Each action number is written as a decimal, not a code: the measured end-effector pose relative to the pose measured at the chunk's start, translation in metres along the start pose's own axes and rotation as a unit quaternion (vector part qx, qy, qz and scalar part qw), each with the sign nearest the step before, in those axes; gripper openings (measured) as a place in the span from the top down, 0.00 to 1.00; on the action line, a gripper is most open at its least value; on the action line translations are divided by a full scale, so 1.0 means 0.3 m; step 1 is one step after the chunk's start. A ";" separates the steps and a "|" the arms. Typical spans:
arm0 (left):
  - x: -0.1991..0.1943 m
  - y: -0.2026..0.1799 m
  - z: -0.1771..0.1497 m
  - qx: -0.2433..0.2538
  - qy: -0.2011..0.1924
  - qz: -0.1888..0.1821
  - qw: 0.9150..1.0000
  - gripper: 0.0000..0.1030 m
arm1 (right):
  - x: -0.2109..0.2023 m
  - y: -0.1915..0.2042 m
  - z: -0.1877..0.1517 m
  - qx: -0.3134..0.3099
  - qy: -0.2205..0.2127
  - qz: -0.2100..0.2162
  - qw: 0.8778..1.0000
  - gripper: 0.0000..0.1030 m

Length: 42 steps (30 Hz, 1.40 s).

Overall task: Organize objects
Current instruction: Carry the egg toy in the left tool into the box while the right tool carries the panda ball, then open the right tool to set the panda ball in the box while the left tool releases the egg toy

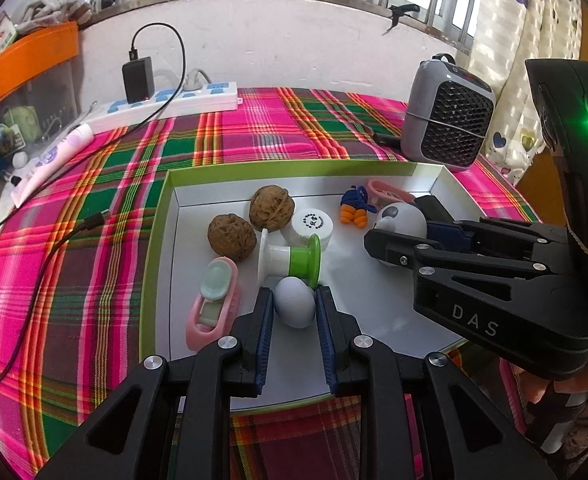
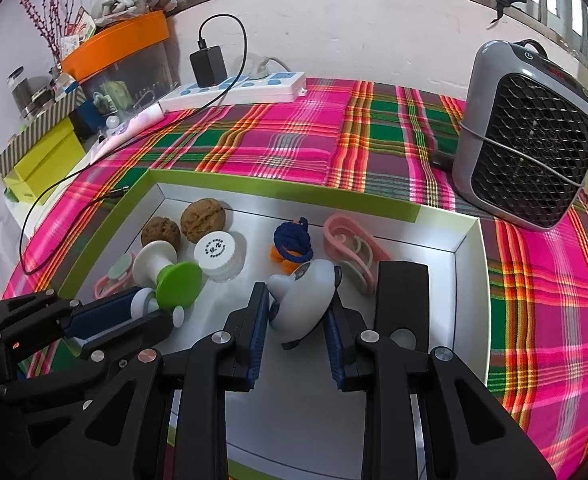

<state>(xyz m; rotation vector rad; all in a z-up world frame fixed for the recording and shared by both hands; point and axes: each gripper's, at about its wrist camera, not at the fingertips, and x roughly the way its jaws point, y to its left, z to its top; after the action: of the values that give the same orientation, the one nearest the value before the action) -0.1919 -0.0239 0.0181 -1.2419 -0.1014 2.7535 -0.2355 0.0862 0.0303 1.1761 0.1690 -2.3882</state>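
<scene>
on the left of the white tray [image 1: 165,280], a pink clip case [image 1: 213,308] lies beside two walnuts [image 1: 249,220]. next comes a green-and-white spool [image 1: 289,262], with a white cap [image 1: 312,226] just behind it. the left gripper [image 1: 294,304] pinches a pale egg-shaped piece [image 1: 294,302], its blue pads against both sides, right in front of the spool. further right, a blue-and-orange toy [image 2: 291,246] and a second pink case [image 2: 354,248] sit near the far wall. the right gripper [image 2: 300,312] is closed around a grey-white round toy [image 2: 304,296], tilted between its pads. both grasps look made, so the pick-up step seems to be in hand. the next move likely calls for lifting each piece straight up, clear of the spool and the tray wall, before carrying it off.
</scene>
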 end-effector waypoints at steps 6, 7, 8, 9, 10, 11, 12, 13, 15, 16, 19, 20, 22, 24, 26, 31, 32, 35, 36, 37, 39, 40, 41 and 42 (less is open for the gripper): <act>0.000 -0.003 0.000 0.002 -0.002 0.000 1.000 0.80 | 0.003 0.001 0.000 0.000 0.005 0.001 1.000 0.58; 0.000 -0.002 0.000 0.002 -0.001 0.000 1.000 0.80 | 0.002 0.001 0.001 -0.001 0.005 -0.001 1.000 0.58; 0.001 -0.002 0.000 0.002 -0.001 0.000 1.000 0.80 | 0.002 0.001 0.001 -0.001 0.004 -0.003 1.000 0.58; 0.000 -0.001 0.000 0.002 -0.001 0.000 1.000 0.80 | 0.001 0.003 0.000 -0.002 0.004 -0.004 1.000 0.58; 0.000 -0.001 0.000 0.002 -0.001 0.000 1.000 0.80 | 0.002 0.004 0.001 -0.002 0.005 -0.006 1.000 0.58; 0.000 0.000 0.000 0.001 -0.001 0.000 1.000 0.80 | 0.001 0.005 0.000 -0.003 0.005 -0.007 1.000 0.58; 0.000 0.000 0.001 0.002 -0.002 -0.001 1.000 0.79 | -0.001 0.006 0.000 -0.003 0.005 -0.008 1.000 0.58; -0.001 0.001 0.001 0.002 -0.002 -0.001 1.000 0.78 | -0.002 0.007 -0.001 -0.004 0.006 -0.009 1.000 0.58; -0.002 0.001 0.000 0.002 -0.002 -0.001 1.000 0.75 | -0.002 0.008 -0.001 -0.006 0.010 -0.013 1.000 0.58; -0.002 -0.001 0.000 0.002 -0.003 -0.002 1.000 0.74 | -0.002 0.010 0.000 -0.008 0.014 -0.015 1.000 0.58; -0.009 -0.001 0.002 0.003 -0.005 -0.004 1.000 0.72 | -0.007 0.016 -0.001 -0.013 0.016 -0.021 1.000 0.58; -0.010 -0.003 0.001 0.003 -0.006 -0.003 1.000 0.71 | -0.008 0.019 -0.002 -0.015 0.017 -0.023 0.999 0.58; -0.014 -0.002 0.002 0.002 -0.006 -0.004 1.000 0.71 | -0.009 0.021 -0.003 -0.018 0.021 -0.026 0.999 0.58; -0.019 0.001 0.002 0.001 -0.007 -0.003 1.000 0.70 | -0.012 0.021 -0.006 -0.019 0.023 -0.027 0.999 0.58; -0.023 0.002 0.002 0.001 -0.009 -0.003 1.000 0.68 | -0.017 0.023 -0.009 -0.020 0.024 -0.026 0.999 0.58; -0.036 -0.002 -0.001 0.001 -0.013 -0.005 1.000 0.68 | -0.030 0.030 -0.015 -0.027 0.028 -0.030 0.999 0.58; -0.038 -0.002 -0.001 0.001 -0.013 -0.005 1.000 0.68 | -0.032 0.032 -0.017 -0.029 0.030 -0.031 0.999 0.58; -0.043 -0.003 -0.001 0.001 -0.015 -0.006 1.000 0.68 | -0.040 0.034 -0.024 -0.032 0.031 -0.033 0.998 0.58; -0.044 -0.005 -0.001 0.001 -0.015 -0.006 1.000 0.68 | -0.042 0.034 -0.025 -0.031 0.031 -0.034 0.998 0.58; -0.045 -0.006 -0.001 0.002 -0.016 -0.006 1.000 0.68 | -0.045 0.034 -0.027 -0.030 0.031 -0.034 0.998 0.58; -0.049 -0.009 -0.002 0.003 -0.016 -0.007 1.000 0.68 | -0.053 0.033 -0.031 -0.027 0.028 -0.033 0.999 0.58; -0.050 -0.011 -0.002 0.004 -0.016 -0.007 1.000 0.68 | -0.056 0.032 -0.033 -0.027 0.027 -0.032 0.999 0.58; -0.051 -0.013 -0.003 0.005 -0.016 -0.007 1.000 0.68 | -0.057 0.033 -0.035 -0.025 0.027 -0.034 0.999 0.58; -0.052 -0.014 -0.003 0.006 -0.016 -0.006 1.000 0.68 | -0.058 0.032 -0.038 -0.023 0.027 -0.036 0.999 0.58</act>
<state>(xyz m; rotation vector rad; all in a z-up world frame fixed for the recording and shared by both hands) -0.1805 -0.0218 0.0295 -1.1919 -0.0960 2.7600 -0.2139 0.0876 0.0377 1.2334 0.2855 -2.4023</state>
